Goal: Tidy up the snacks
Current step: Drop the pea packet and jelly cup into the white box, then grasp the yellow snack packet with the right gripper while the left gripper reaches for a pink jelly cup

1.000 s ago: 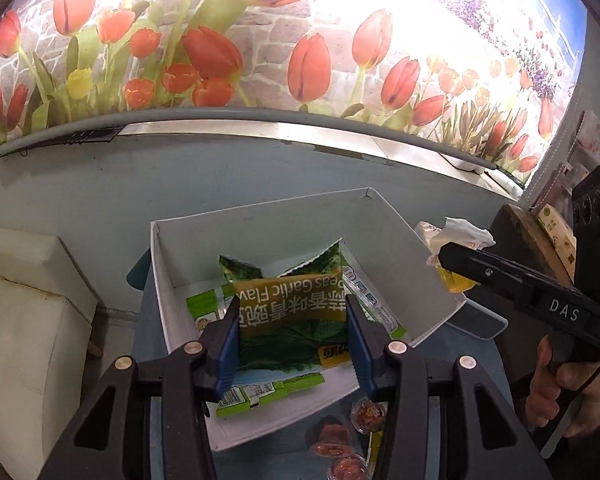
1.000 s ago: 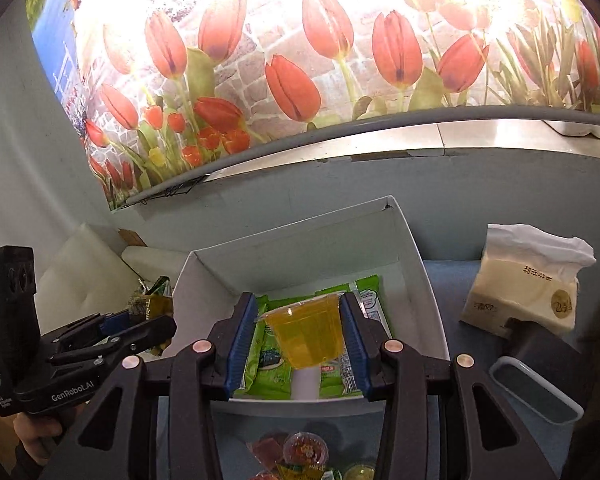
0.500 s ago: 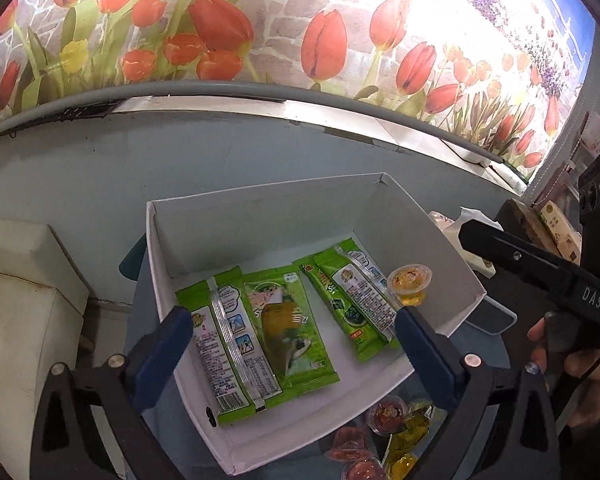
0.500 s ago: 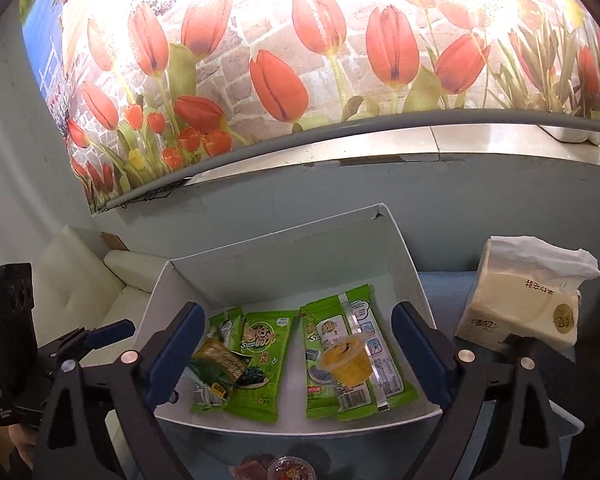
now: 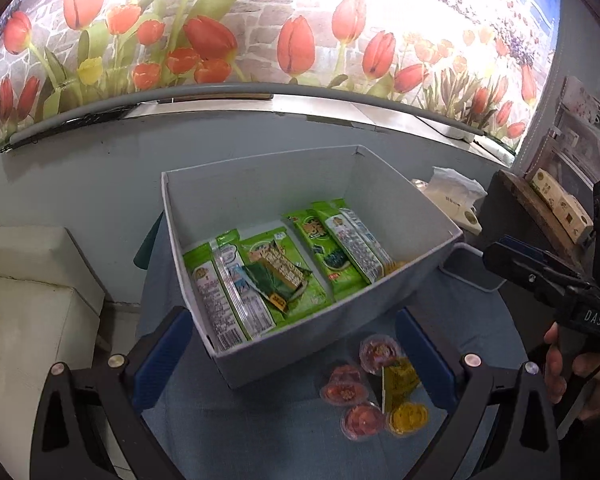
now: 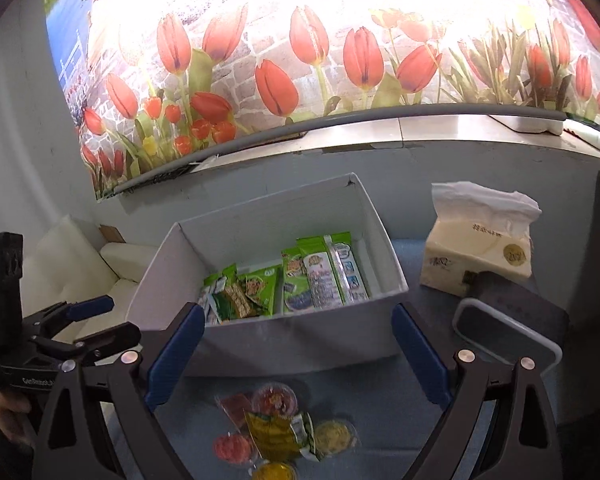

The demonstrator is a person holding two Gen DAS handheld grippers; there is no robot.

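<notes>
While tongs (image 5: 296, 354) gape | glossy packets (image 5: 260, 276) | matte box (image 5: 300, 336)

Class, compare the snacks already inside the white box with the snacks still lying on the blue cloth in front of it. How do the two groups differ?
The snacks in the white box are mostly long flat green packets lying side by side; those on the blue cloth are mostly small round jelly cups, red and yellow, bunched around one yellow-green packet. The boxed ones are sorted; the cloth ones are not. Both groups are sealed snacks, and neither open gripper holds any.
</notes>
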